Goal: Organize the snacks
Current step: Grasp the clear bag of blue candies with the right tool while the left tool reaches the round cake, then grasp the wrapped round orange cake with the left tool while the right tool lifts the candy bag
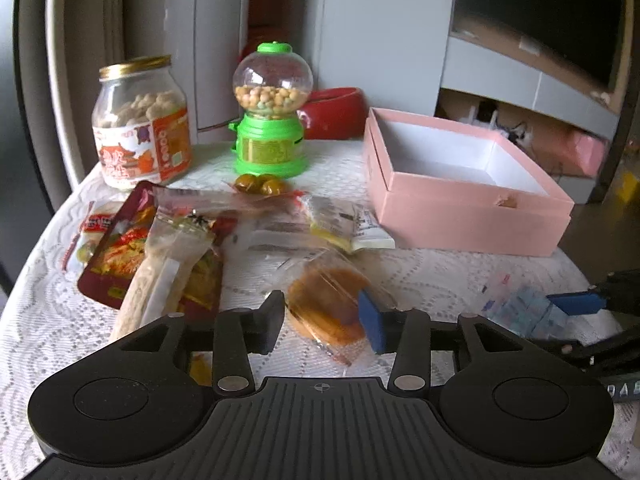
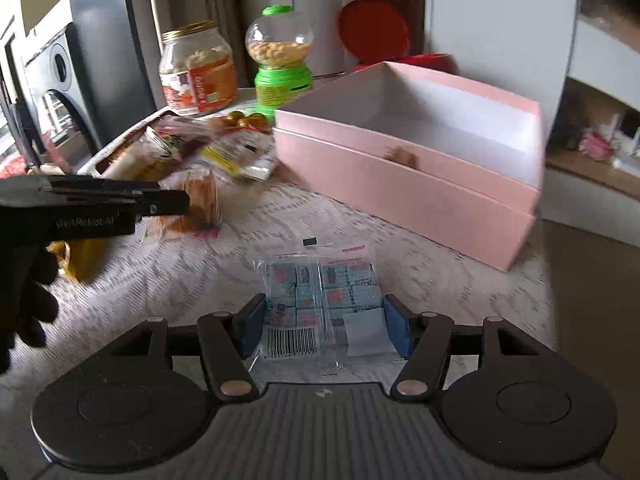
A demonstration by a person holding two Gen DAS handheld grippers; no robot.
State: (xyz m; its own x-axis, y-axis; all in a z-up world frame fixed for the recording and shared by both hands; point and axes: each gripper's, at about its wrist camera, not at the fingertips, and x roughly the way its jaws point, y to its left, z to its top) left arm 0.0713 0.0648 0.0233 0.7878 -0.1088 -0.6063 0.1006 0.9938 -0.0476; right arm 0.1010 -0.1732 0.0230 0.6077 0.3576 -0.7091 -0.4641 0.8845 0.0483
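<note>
White lace cloth covers the table (image 1: 420,276), and behind it stand grey cupboard doors. At upper left of the left view is a glass jar (image 1: 142,122) with a gold lid, and beside it a green candy dispenser (image 1: 272,112). On the right side an open pink box (image 1: 460,184) sits on the cloth; I see nothing in it. Between the jar and the box, a heap of snack packets (image 1: 168,240) lies at centre left.

My left fingers (image 1: 326,322) are partly open. A wrapped orange cake (image 1: 326,304) lies between them, low in the middle of the frame. The blue pad (image 1: 370,320) is at the wrapper's edge, but the black one stands a little apart, so I do not grip it.

In the right view, my right fingers (image 2: 326,330) are about half open and both pads meet the sides of a clear pack of light blue candies (image 2: 320,304), at lower centre on the cloth, in front of the box. I cannot tell if it is lifted. At the left edge, my gloved hand (image 2: 24,304) carries the other tool.
</note>
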